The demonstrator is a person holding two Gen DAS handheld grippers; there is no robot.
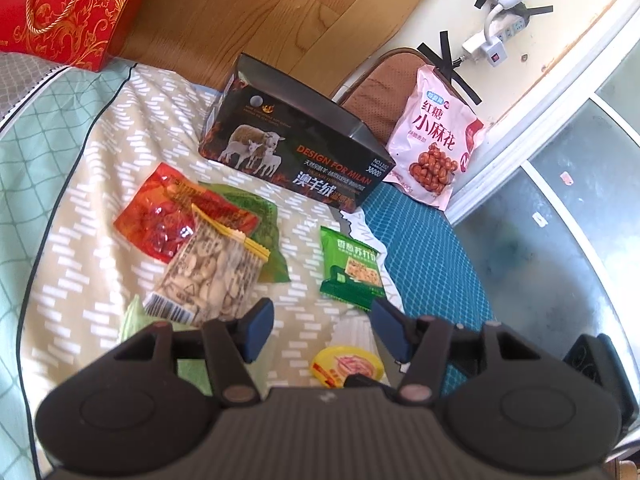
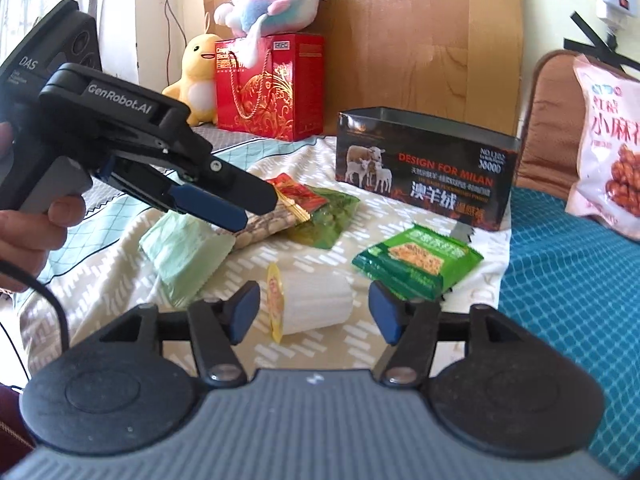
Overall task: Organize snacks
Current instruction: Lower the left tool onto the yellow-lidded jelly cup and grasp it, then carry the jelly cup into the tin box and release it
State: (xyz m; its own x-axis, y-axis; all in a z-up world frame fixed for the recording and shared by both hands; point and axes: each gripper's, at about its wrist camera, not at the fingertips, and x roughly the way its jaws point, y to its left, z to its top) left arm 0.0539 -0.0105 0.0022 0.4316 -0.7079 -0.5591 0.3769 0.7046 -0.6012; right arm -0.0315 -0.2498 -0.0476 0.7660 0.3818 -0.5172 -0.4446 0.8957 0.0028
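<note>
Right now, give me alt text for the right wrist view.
The open right gripper frames a white jelly cup lying on its side on a bedspread. The left gripper hovers over a snack pile; a green packet lies before a black box.

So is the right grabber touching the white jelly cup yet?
Apart. In the right wrist view the right gripper is open, and bedsheet shows between each finger and the white jelly cup lying on its side.

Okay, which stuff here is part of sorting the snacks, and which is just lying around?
Job:
black box
green cracker pack
jelly cup
nut bag
red packet
pink bag

Lying around:
red gift box
plush toys
power strip
</note>
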